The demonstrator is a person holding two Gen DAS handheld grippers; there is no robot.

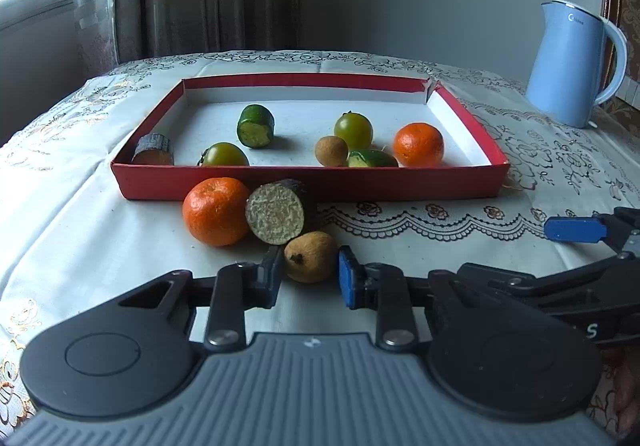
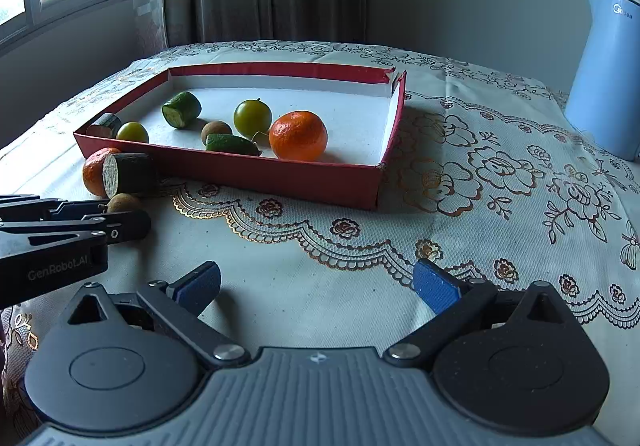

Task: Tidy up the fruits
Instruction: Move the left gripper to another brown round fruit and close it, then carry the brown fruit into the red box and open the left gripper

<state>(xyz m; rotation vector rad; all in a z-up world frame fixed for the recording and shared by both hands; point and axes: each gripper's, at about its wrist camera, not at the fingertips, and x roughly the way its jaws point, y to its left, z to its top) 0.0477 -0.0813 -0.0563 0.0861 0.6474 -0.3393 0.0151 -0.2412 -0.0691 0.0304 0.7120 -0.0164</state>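
Note:
A red tray [image 1: 312,182] [image 2: 280,172] holds several fruits: an orange [image 1: 418,144] [image 2: 298,135], green tomatoes, cucumber pieces and a brown longan. Outside its front wall lie an orange [image 1: 216,211] [image 2: 93,171], a cut dark-skinned piece [image 1: 276,212] [image 2: 128,174] and a brown longan [image 1: 311,256] [image 2: 122,203]. My left gripper [image 1: 311,278] stands around this longan, its pads close on both sides with small gaps showing. My right gripper [image 2: 316,286] is open and empty above the tablecloth, in front of the tray.
A blue kettle [image 1: 572,62] [image 2: 604,74] stands at the back right. The table has a lace-patterned cloth [image 2: 460,206]. Curtains and a window are behind on the left.

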